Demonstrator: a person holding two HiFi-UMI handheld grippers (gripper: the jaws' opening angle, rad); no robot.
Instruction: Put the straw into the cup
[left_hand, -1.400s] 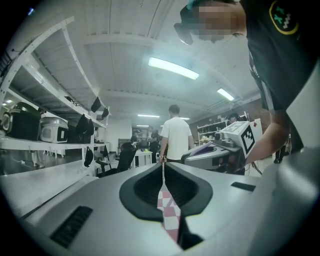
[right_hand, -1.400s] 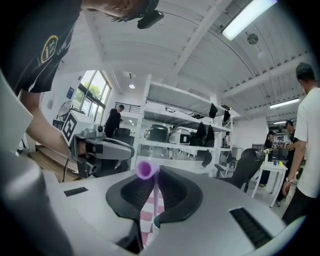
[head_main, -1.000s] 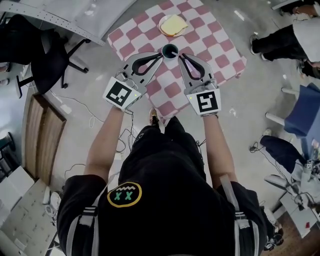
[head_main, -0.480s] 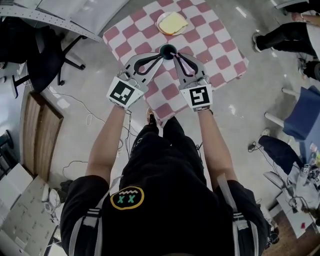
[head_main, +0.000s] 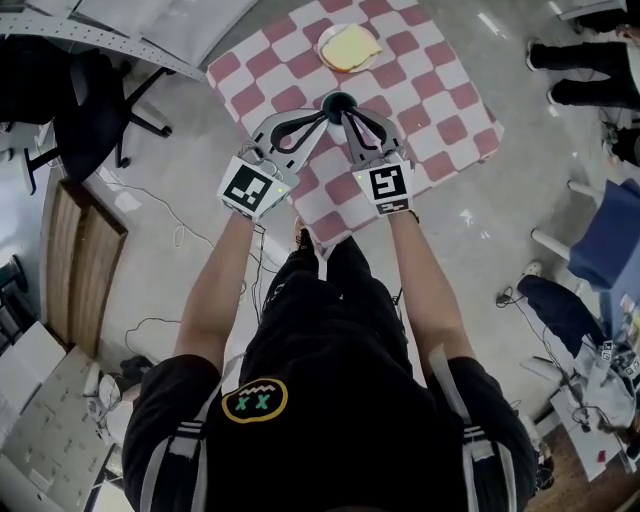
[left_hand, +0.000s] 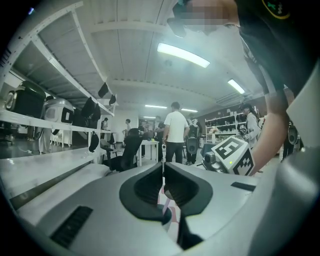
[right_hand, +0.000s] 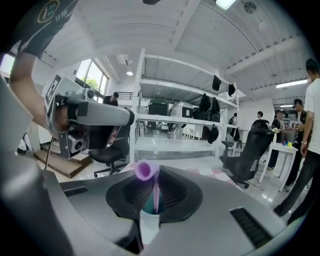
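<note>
Between the jaws of the right gripper (right_hand: 156, 176) a purple straw (right_hand: 156, 197) is held; the jaws are closed on it, nearly upright, with its bent top end seen just above the tips. The lower part of the straw reaches down into the mouth of the cup (right_hand: 149, 226), which is seen directly below the jaws (white outside, dark teal inside).

The jaws of the left gripper (left_hand: 163, 168) are pressed together at the tips and nothing is gripped by them. Through the gap below the tips a piece of the checked cloth can be made out.

From the head view, both grippers are held side by side with their tips meeting over the cup, the left one from the left and the right one from the right. The cup is placed on a surface (head_main: 440, 90) covered in pink and white checks. Farther from the person, well apart from the cup, a plate (head_main: 325, 55) with a flat yellow thing (head_main: 352, 46) is set on the same surface. An office chair (head_main: 90, 100) is seen on the floor at the left.
</note>
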